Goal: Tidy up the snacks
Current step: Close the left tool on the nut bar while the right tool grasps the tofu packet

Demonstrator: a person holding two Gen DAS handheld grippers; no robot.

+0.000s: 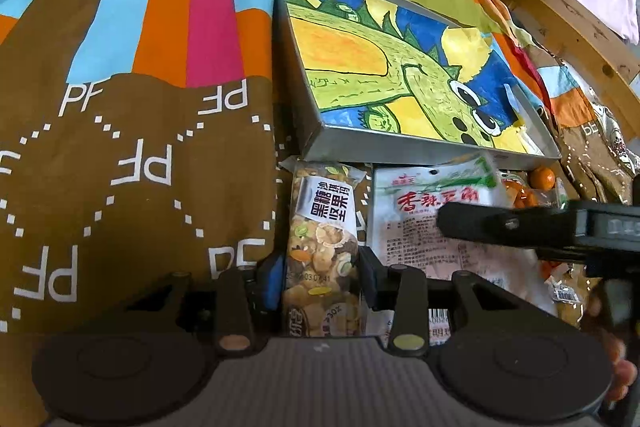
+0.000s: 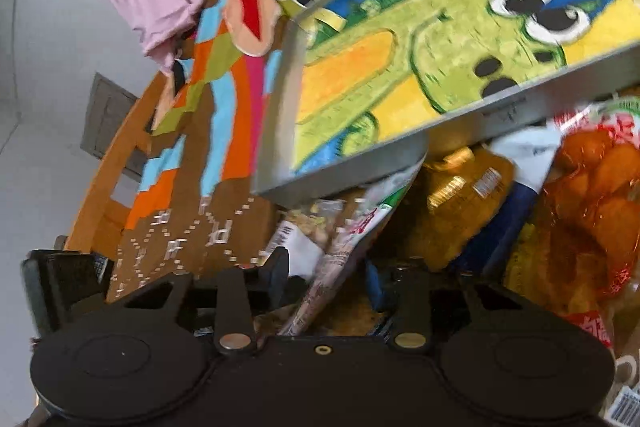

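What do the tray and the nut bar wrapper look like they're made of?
Tray: looks like thin sheet metal, dull silver-grey, with straight folded walls and sharp corners; painted card can't be ruled out. The dinosaur picture inside looks like matte paper coloured in crayon or paint.
Nut bar wrapper: glossy clear plastic film, with the nuts showing through and a white printed label on it.
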